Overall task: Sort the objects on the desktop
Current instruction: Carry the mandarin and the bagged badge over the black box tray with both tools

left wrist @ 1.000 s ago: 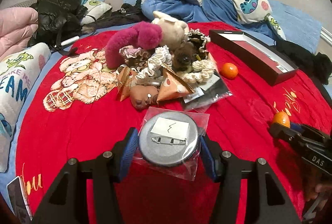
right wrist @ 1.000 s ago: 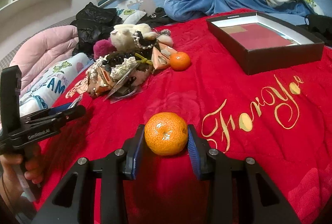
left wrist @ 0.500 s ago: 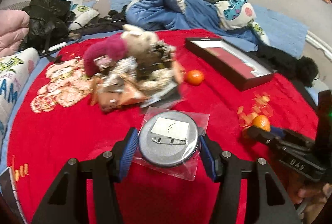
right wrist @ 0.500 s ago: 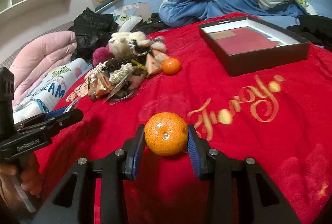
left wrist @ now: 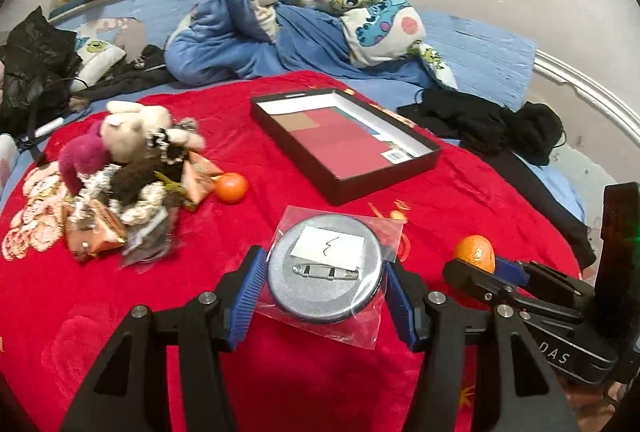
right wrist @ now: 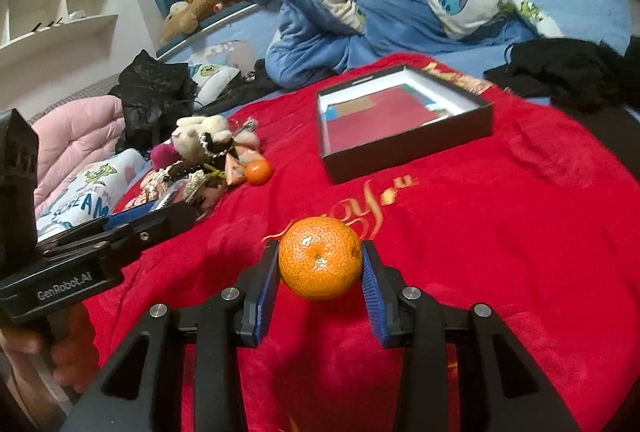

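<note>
My left gripper [left wrist: 324, 282] is shut on a round silver badge in a clear bag [left wrist: 325, 268], held above the red blanket [left wrist: 100, 296]. My right gripper [right wrist: 320, 264] is shut on a mandarin [right wrist: 320, 262]; it also shows in the left wrist view [left wrist: 475, 253], low right. An open black box [left wrist: 344, 140] with a red floor lies ahead on the blanket; it shows in the right wrist view too [right wrist: 400, 120]. A second mandarin [left wrist: 232, 187] lies next to a pile of plush toys and trinkets [left wrist: 132, 168].
A blue cartoon duvet [left wrist: 288, 16] is heaped behind the blanket. Black clothes [left wrist: 492, 124] lie right of the box. A black bag [left wrist: 36, 72] and a pink quilt [right wrist: 80, 140] are at the left. Shelves [right wrist: 60, 16] stand at far left.
Both grippers have swung to the right, bringing the black box nearer and more central in both views. The pile of toys has shifted left. Both grips are unchanged.
</note>
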`<act>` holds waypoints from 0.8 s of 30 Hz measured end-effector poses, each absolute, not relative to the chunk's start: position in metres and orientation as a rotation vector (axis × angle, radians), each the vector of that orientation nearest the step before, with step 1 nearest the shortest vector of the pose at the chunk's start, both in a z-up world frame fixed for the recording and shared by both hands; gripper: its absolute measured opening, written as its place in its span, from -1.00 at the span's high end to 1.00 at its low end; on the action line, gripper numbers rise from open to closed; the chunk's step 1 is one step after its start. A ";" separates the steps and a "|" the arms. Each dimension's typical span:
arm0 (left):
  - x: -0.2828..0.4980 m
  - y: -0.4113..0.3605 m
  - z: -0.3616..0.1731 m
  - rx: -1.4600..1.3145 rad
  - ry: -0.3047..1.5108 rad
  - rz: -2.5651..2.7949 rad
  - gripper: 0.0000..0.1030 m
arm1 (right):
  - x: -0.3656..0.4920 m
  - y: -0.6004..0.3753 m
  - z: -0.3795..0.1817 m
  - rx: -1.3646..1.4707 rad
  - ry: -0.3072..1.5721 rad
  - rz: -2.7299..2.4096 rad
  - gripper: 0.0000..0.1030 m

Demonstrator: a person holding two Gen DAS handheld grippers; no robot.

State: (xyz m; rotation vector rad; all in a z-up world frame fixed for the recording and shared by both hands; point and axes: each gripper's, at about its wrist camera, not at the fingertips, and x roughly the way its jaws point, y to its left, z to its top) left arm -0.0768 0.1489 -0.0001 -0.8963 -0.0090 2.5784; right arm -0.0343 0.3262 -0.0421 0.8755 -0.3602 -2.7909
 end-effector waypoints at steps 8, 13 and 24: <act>-0.085 0.166 0.002 -0.905 -0.052 2.597 -0.14 | -0.030 0.346 -0.038 0.865 -0.390 -2.799 0.26; -0.090 0.181 -0.004 -0.926 -0.022 2.571 -0.14 | -0.032 0.350 -0.037 0.862 -0.374 -2.806 0.26; -0.112 0.199 -0.008 -0.906 0.080 2.557 -0.14 | -0.050 0.374 -0.035 0.842 -0.340 -2.856 0.26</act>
